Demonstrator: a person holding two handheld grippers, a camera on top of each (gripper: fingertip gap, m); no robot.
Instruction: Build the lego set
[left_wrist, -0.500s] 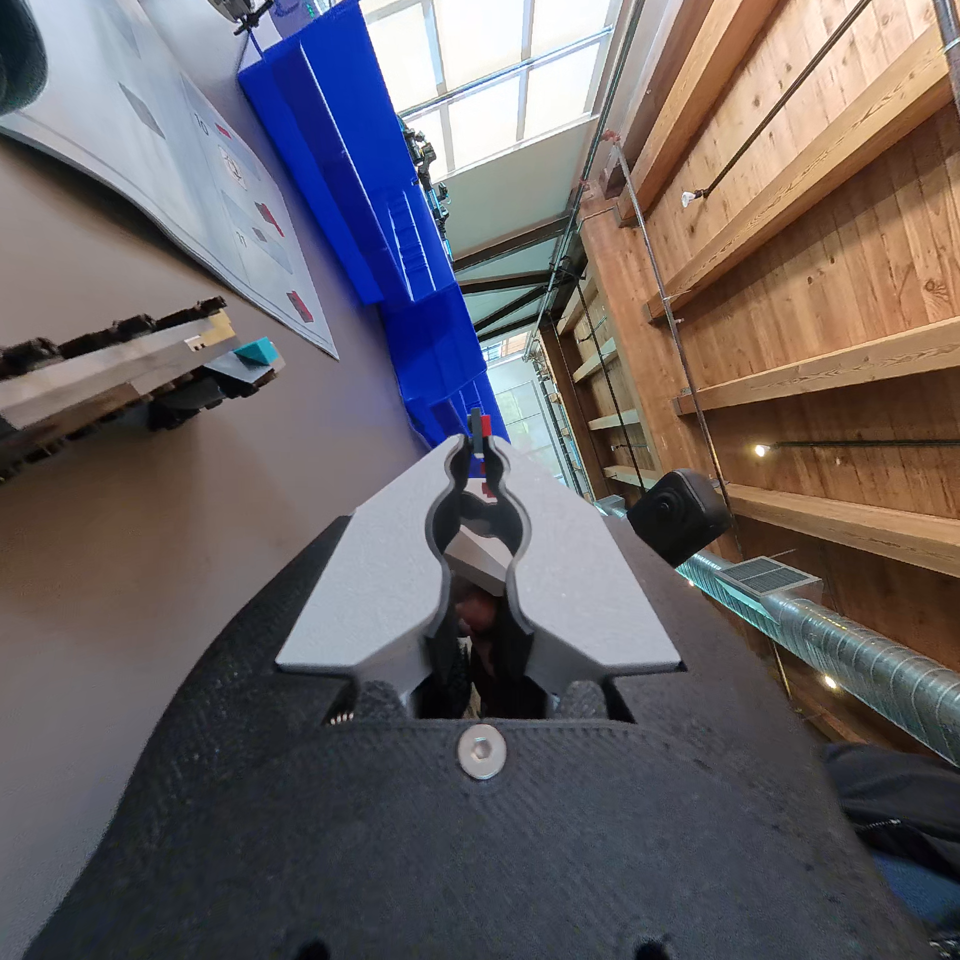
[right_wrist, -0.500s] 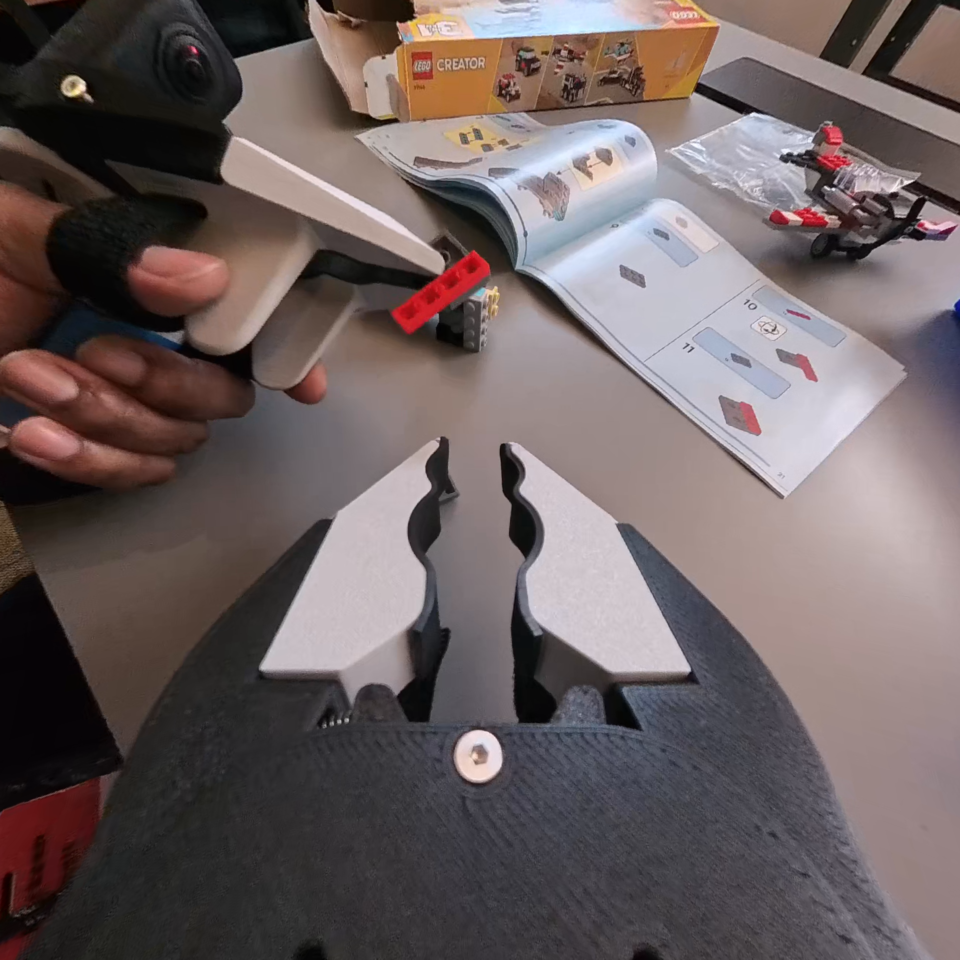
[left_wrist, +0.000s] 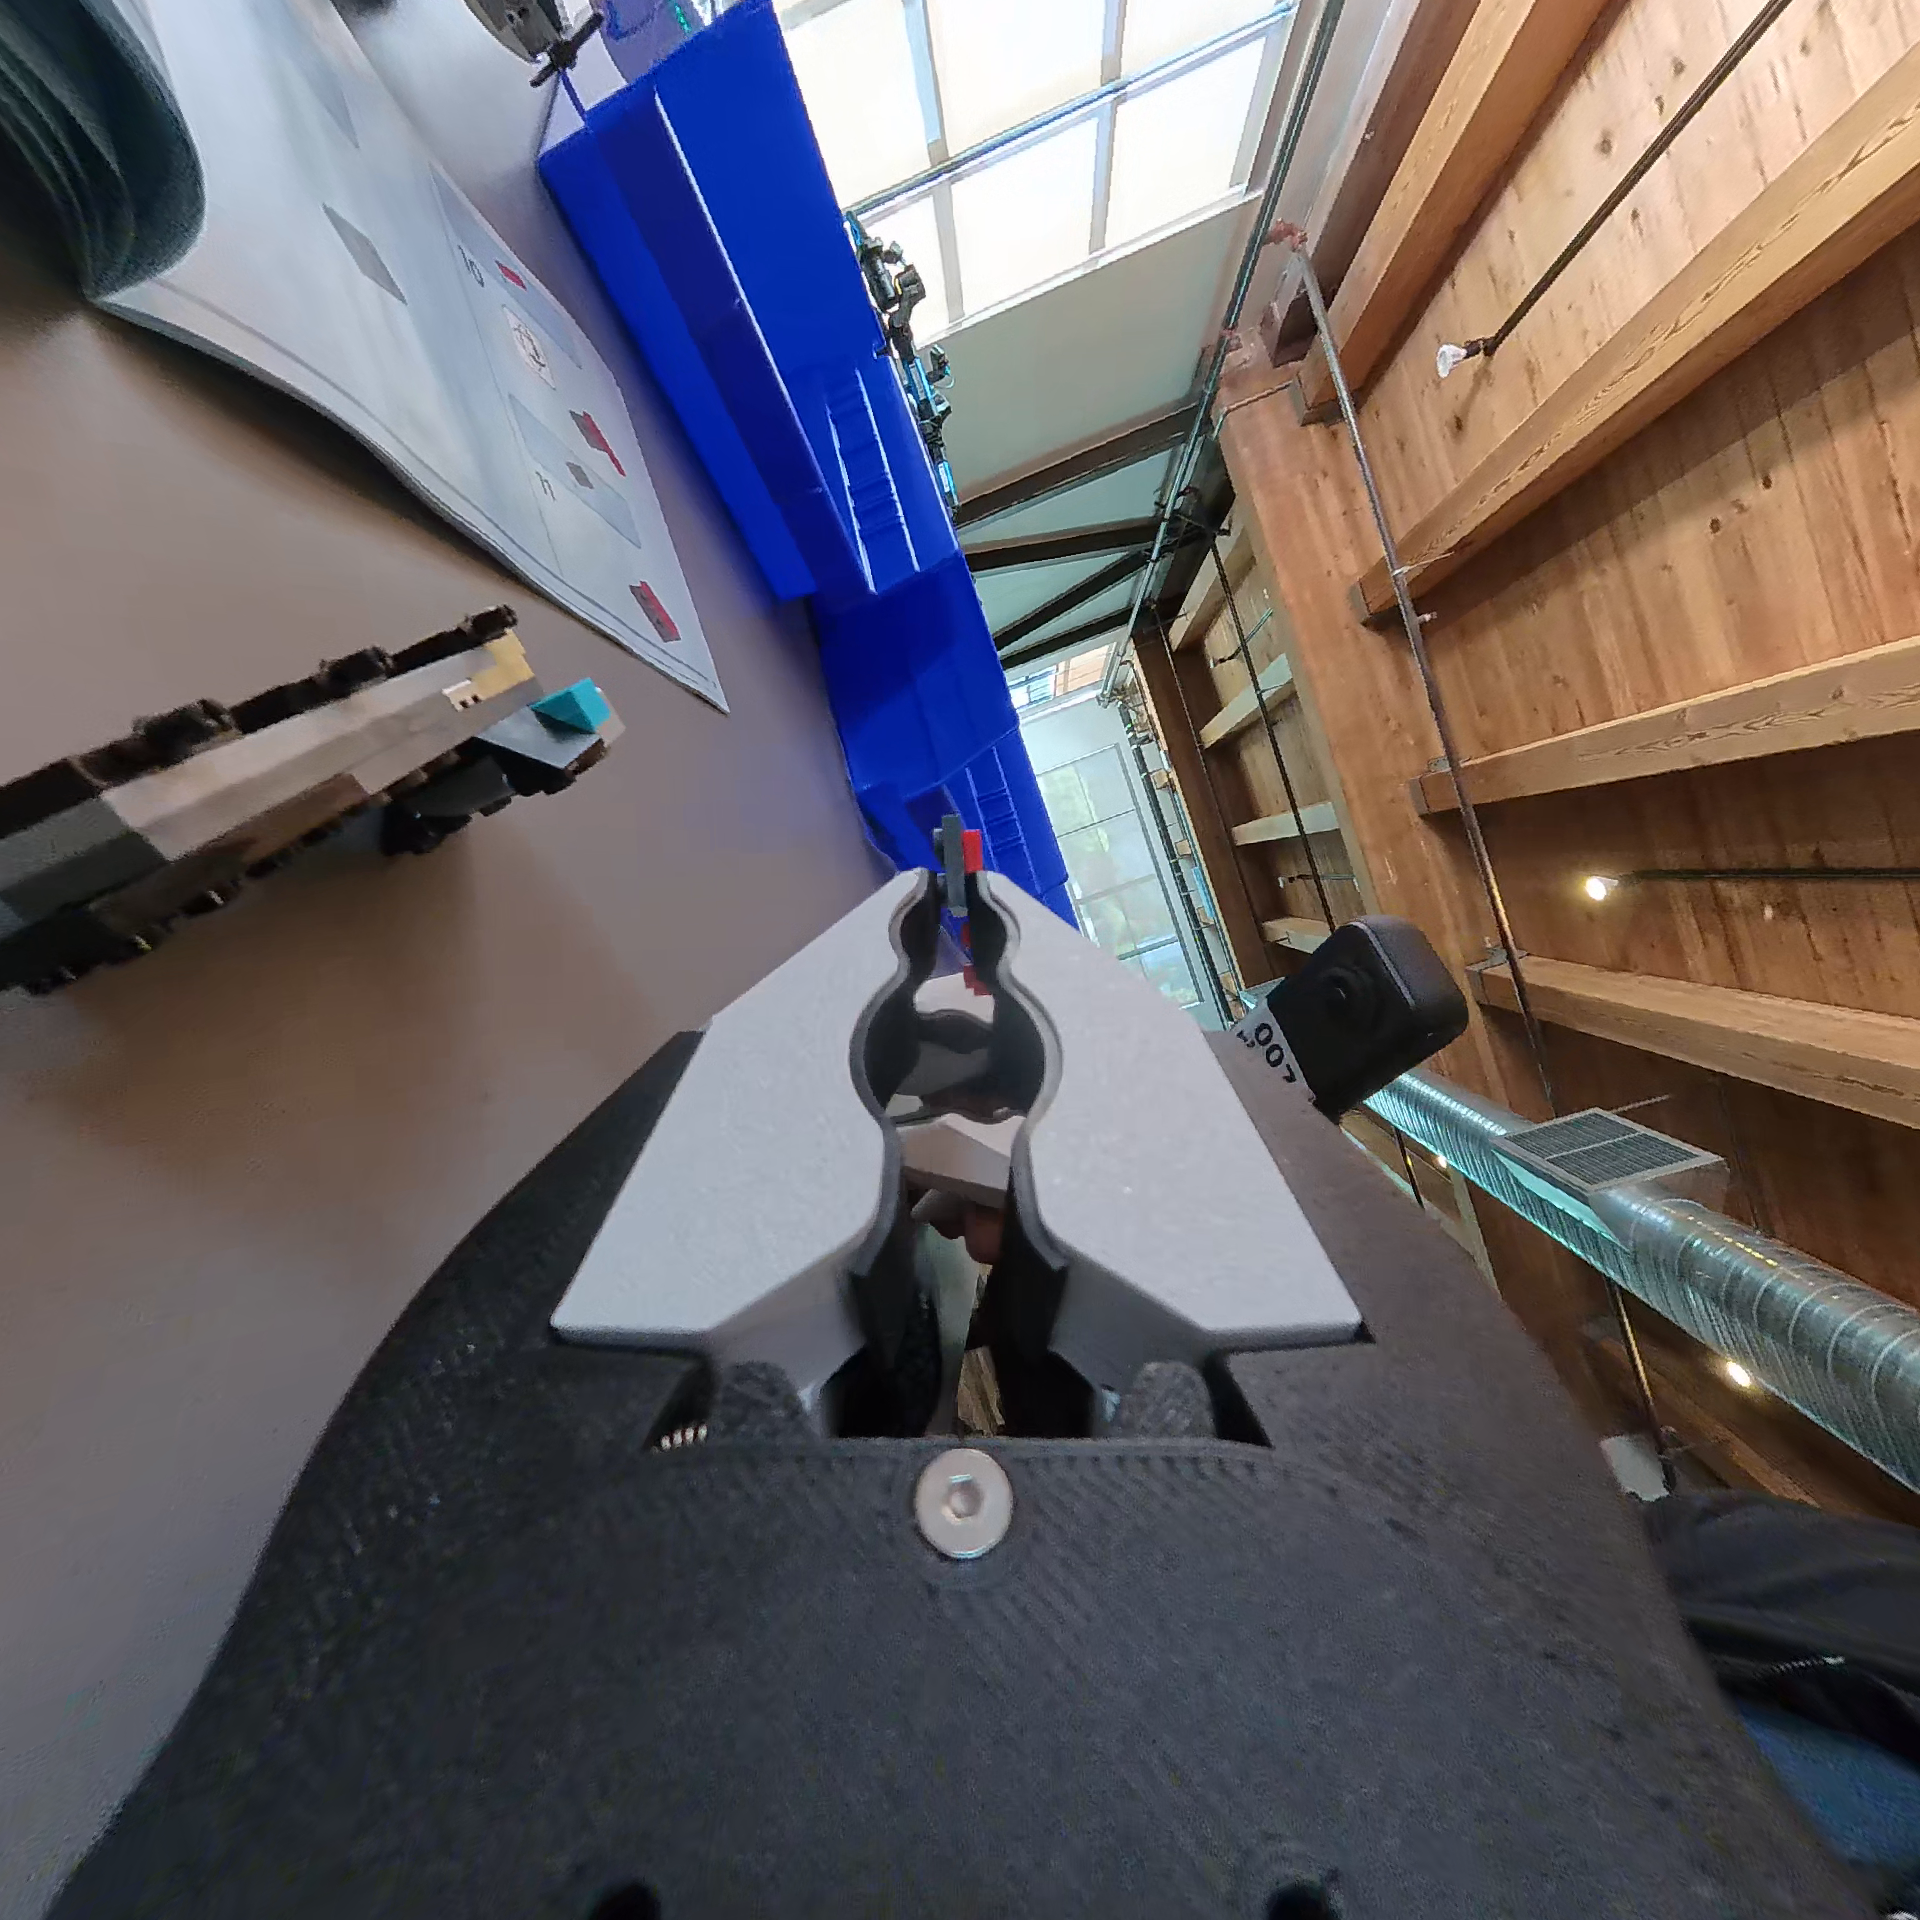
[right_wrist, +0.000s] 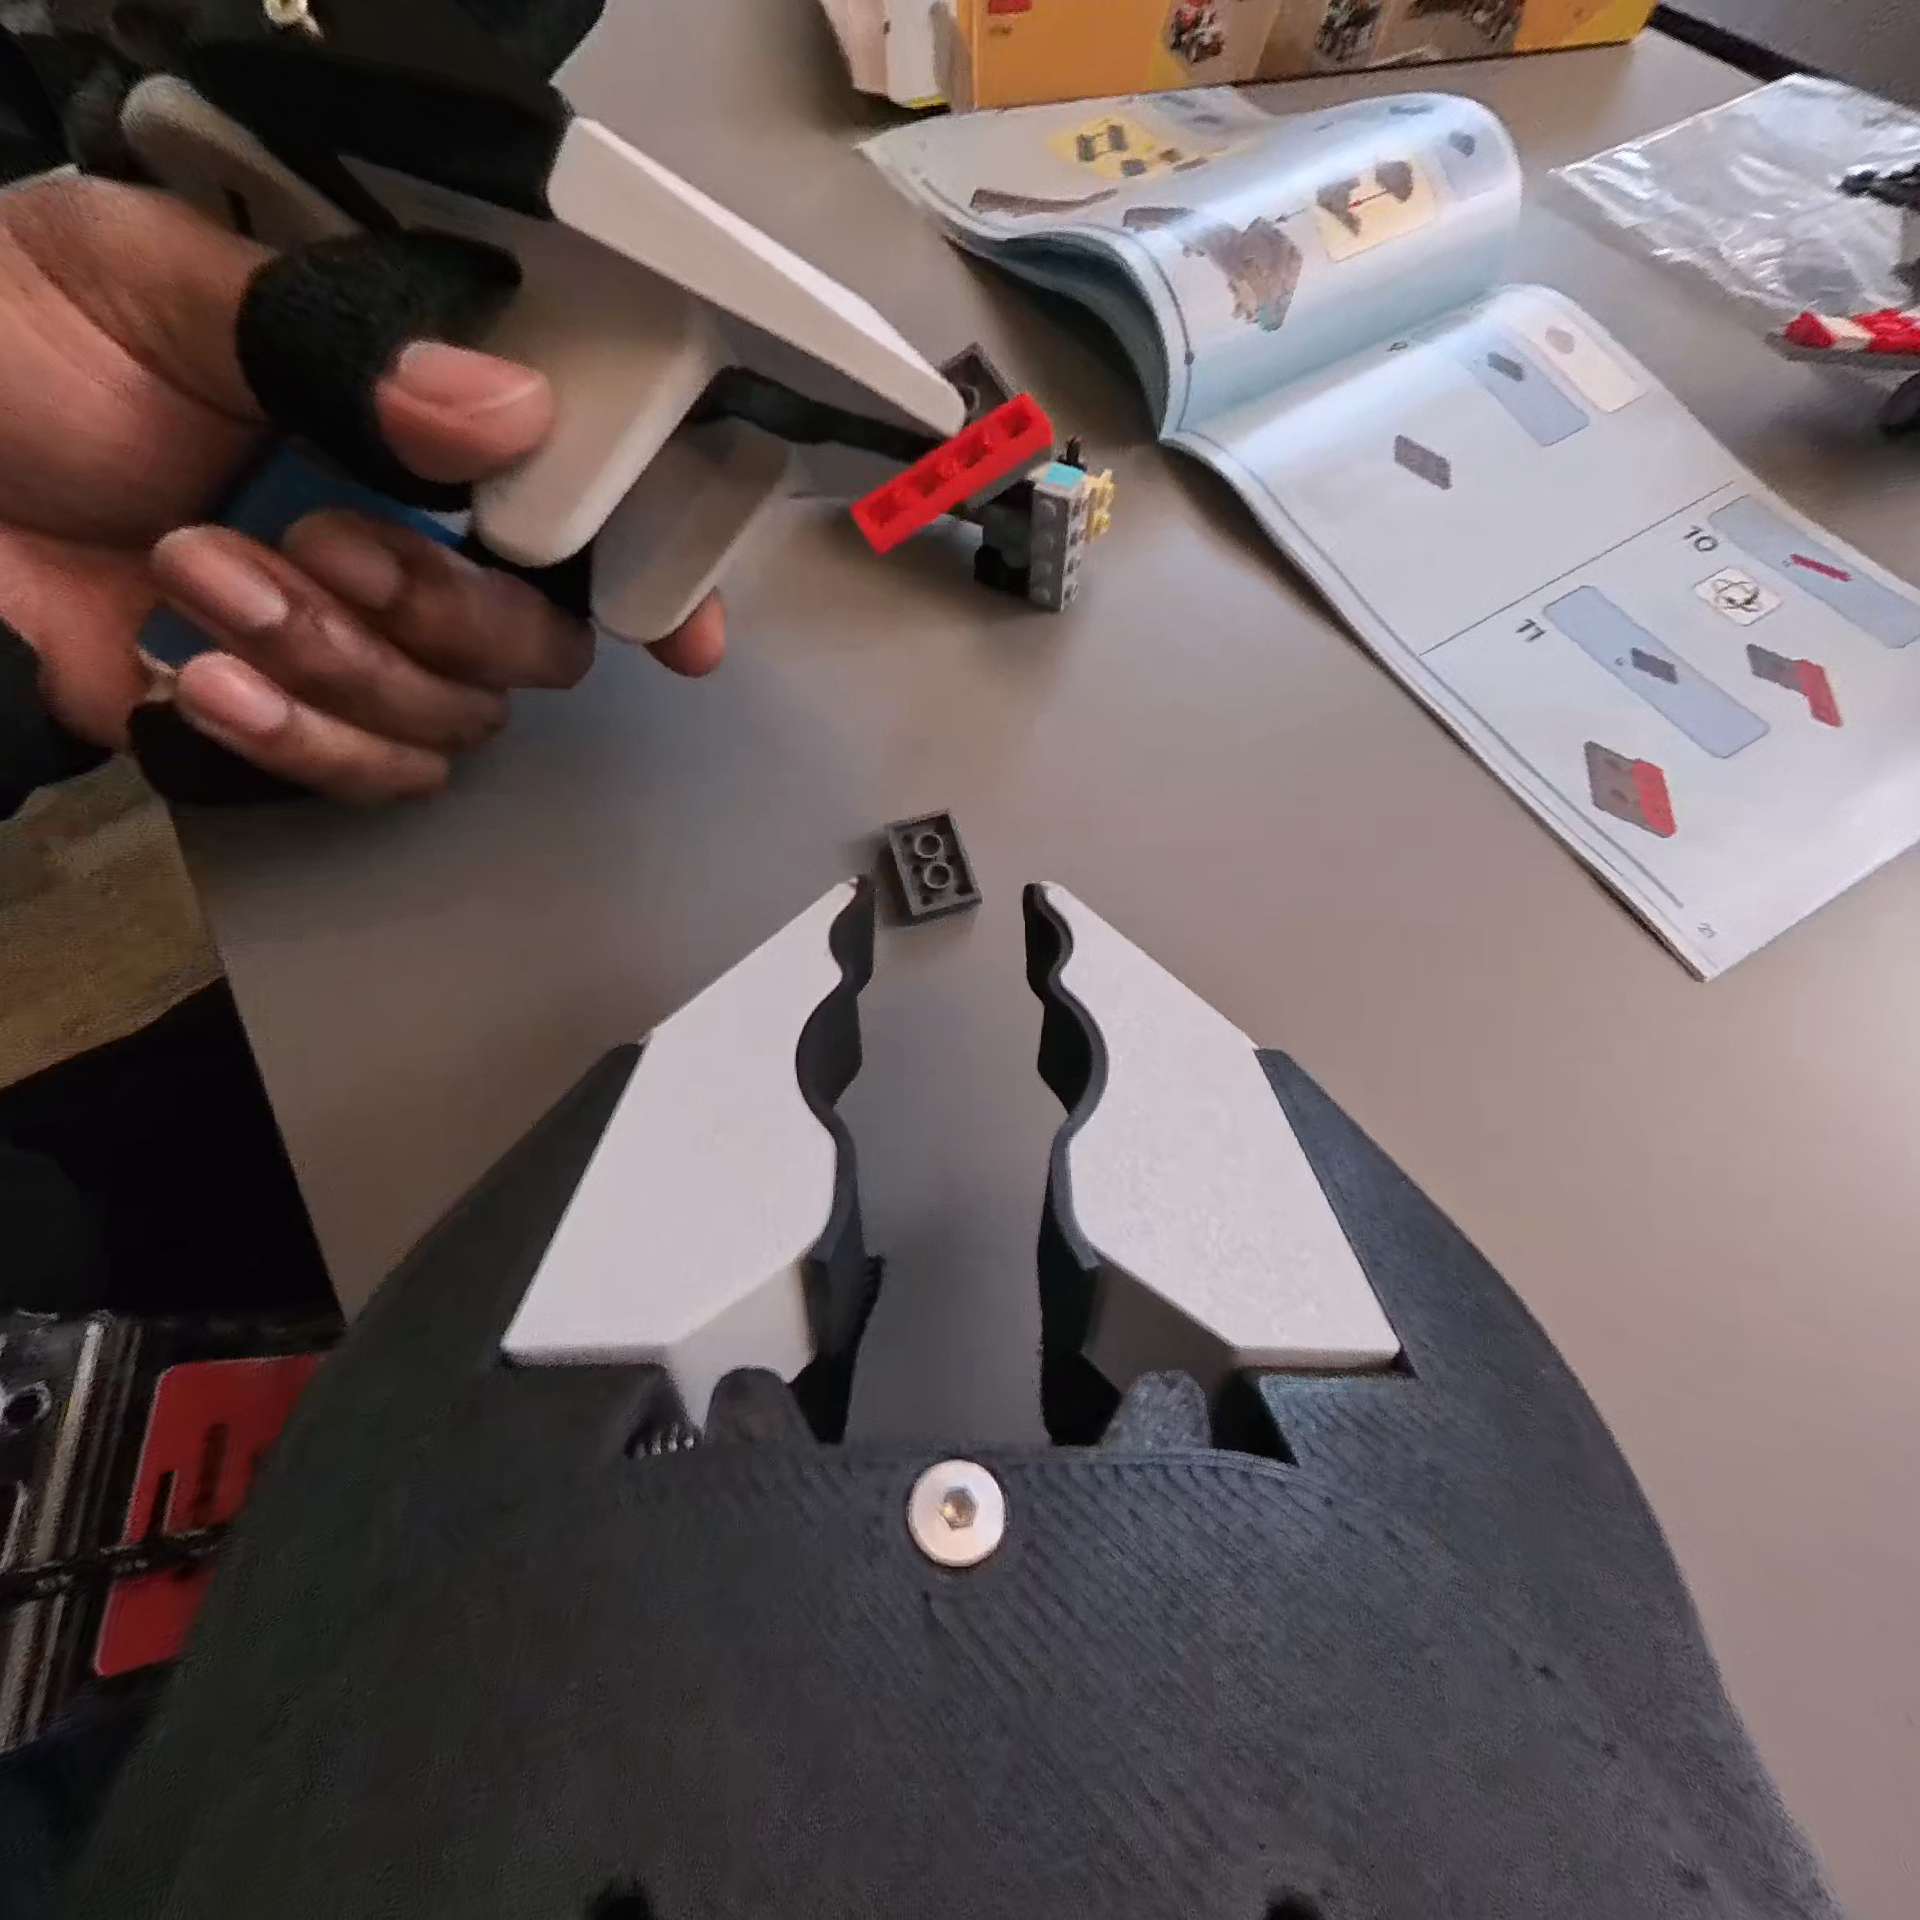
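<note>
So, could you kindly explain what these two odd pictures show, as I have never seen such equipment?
A person holds a two-finger hand-held gripper in each hand, each carrying a camera looking along its fingers. The right hand-held gripper, seen in its own view, is open above a small dark grey plate lying on the grey table. That view also shows the left hand-held gripper pinching a red plate with a grey piece attached. The left view is tilted sideways. On the table: an open instruction booklet, a small partial build and a yellow box.
</note>
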